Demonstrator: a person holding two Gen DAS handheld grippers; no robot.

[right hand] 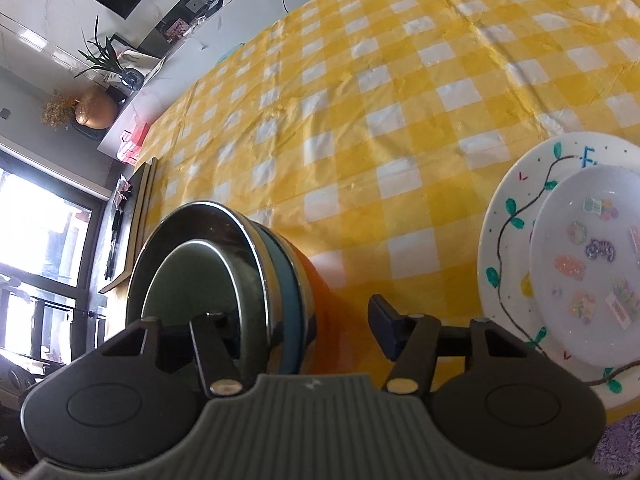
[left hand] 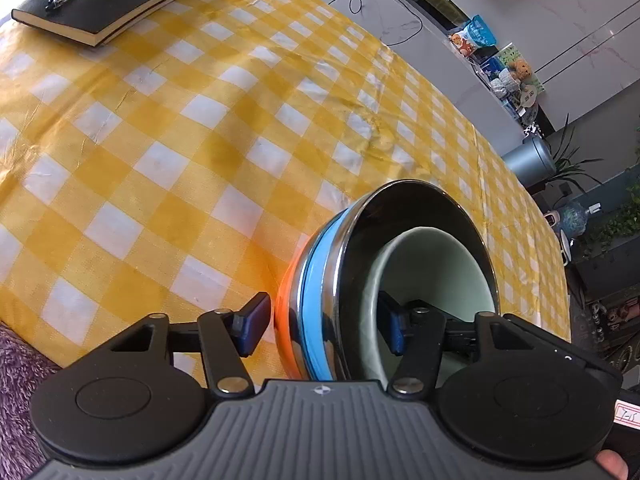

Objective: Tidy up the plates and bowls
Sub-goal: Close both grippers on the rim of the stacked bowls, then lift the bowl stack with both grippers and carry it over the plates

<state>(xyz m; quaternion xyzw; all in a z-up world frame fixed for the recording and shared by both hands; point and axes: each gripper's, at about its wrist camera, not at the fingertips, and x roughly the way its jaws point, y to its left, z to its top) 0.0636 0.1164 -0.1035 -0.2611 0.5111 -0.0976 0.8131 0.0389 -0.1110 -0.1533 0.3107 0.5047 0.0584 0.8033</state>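
Note:
A stack of nested bowls stands on the yellow checked tablecloth (left hand: pixel 160 140): an orange bowl (left hand: pixel 285 320) at the bottom, a blue-banded steel bowl (left hand: pixel 316 280) in it, and a pale green bowl (left hand: pixel 436 264) innermost. My left gripper (left hand: pixel 325 328) straddles the stack's near wall, one pad just outside the orange bowl, the other inside the green bowl, with a sliver of cloth showing beside the outer pad. My right gripper (right hand: pixel 303 324) straddles the stack (right hand: pixel 280 280) from the other side, its outer pad clearly off the orange wall. Right of it, a small stickered plate (right hand: pixel 592 264) lies on a vine-painted plate (right hand: pixel 516 208).
A black notebook (left hand: pixel 108 4) with a pen on it lies at the table's far left. Purple fuzzy fabric (left hand: pixel 16 380) borders the near edge. Beyond the table are shelves, plants and a window. A fingertip (left hand: pixel 612 466) shows on the left gripper's handle.

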